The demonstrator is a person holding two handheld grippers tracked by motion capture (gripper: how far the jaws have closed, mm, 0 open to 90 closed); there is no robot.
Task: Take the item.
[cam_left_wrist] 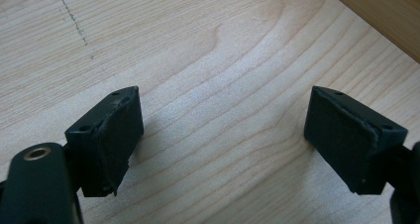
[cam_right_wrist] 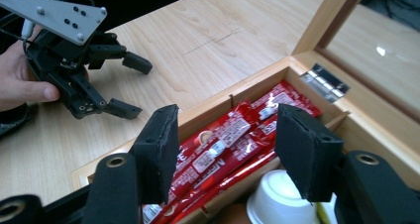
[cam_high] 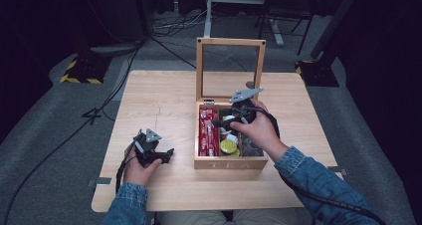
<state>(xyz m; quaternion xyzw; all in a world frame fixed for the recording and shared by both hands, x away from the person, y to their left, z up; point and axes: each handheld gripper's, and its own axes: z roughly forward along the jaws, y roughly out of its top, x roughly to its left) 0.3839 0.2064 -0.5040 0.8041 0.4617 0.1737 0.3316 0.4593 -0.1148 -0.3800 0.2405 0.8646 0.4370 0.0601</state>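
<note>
right gripper (cam_right_wrist: pixel 225 149): spread, empty, above red sachets (cam_right_wrist: pixel 233 140) in tea box (cam_high: pixel 229 163) | left gripper (cam_left_wrist: pixel 223 135): spread, empty, over table (cam_left_wrist: pixel 198 45)

Left gripper (cam_high: pixel 168 154) jaws spread wide; right gripper (cam_right_wrist: pixel 225 142) jaws parted

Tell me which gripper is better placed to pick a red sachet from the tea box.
Right: the right gripper hangs open directly over the red sachets in the tea box. The left gripper sits open over bare table.

Even overhead light brightens the table (cam_high: pixel 164 95), the surroundings stay dark, and close fingers (cam_right_wrist: pixel 158 149) blur softly.
</note>
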